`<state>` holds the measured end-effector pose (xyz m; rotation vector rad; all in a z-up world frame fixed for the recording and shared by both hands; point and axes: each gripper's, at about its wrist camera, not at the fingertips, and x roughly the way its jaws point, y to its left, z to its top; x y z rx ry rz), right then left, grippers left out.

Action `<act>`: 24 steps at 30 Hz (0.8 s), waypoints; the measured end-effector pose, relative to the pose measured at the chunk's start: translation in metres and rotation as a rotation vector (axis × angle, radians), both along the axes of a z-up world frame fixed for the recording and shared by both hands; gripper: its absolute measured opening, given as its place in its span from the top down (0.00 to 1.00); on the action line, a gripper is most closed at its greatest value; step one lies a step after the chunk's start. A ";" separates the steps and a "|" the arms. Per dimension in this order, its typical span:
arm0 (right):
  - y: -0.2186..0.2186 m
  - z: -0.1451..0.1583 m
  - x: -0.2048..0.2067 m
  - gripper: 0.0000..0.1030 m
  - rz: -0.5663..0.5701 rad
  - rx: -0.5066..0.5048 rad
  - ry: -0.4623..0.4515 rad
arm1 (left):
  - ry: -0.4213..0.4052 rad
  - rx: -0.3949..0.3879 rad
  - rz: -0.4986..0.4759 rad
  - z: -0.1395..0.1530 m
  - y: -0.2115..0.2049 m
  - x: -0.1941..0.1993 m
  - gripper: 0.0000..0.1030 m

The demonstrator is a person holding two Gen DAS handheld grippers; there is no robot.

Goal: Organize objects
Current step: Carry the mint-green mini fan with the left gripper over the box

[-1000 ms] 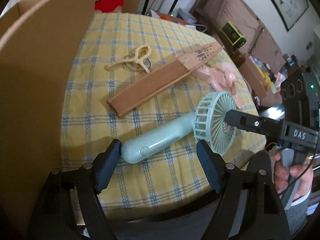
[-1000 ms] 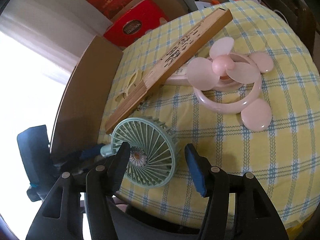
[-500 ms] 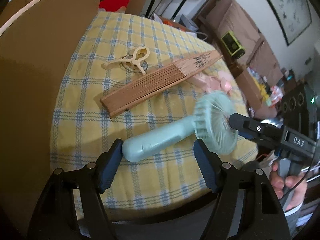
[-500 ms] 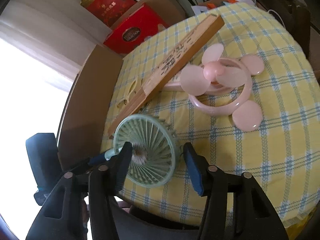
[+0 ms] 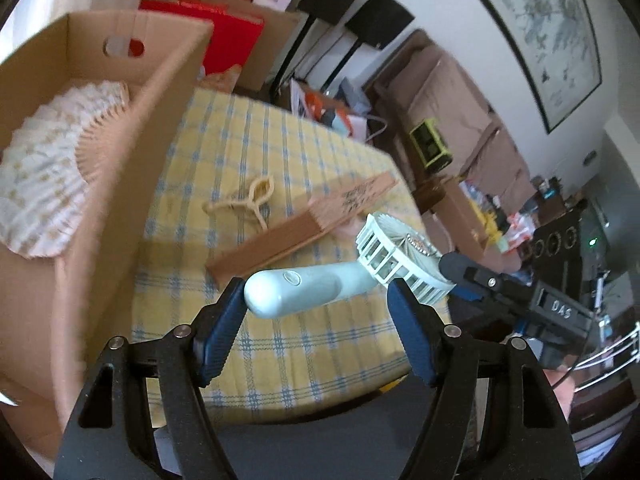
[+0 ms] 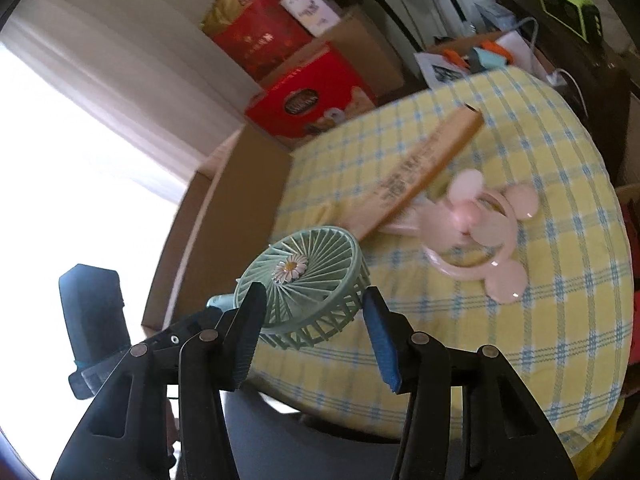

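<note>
You are holding the mint handheld fan (image 5: 320,288) clear above the desk (image 5: 280,344), beside the cardboard box (image 5: 132,152). Your left gripper (image 5: 316,322) is bracketing its smooth, probably slippery handle; your right gripper (image 6: 310,326) is clamping the light, fragile-looking grille.

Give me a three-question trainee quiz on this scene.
1. True or false: the pink fan lies inside the box.
2. What sits between the right gripper's fingers? A the pink fan; B the mint fan; C nothing.
3. Fill in: the box already holds an open ____ fan.

Key:
1. False: it lies on the table.
2. B: the pads are on its round head, and it is raised off the table.
3. Paper: the white paper fan.
</note>
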<state>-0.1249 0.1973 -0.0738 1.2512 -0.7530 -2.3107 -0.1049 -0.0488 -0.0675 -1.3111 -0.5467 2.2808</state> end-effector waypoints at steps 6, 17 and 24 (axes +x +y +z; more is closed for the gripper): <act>-0.032 0.034 -0.008 0.50 0.055 -0.012 0.057 | 0.055 0.024 0.061 0.033 -0.041 0.003 0.34; -0.150 0.061 -0.022 0.50 0.214 0.039 0.128 | 0.050 0.041 0.191 0.043 -0.156 0.015 0.34; -0.223 0.059 -0.021 0.50 0.304 0.130 0.161 | 0.010 0.078 0.253 0.020 -0.215 0.020 0.34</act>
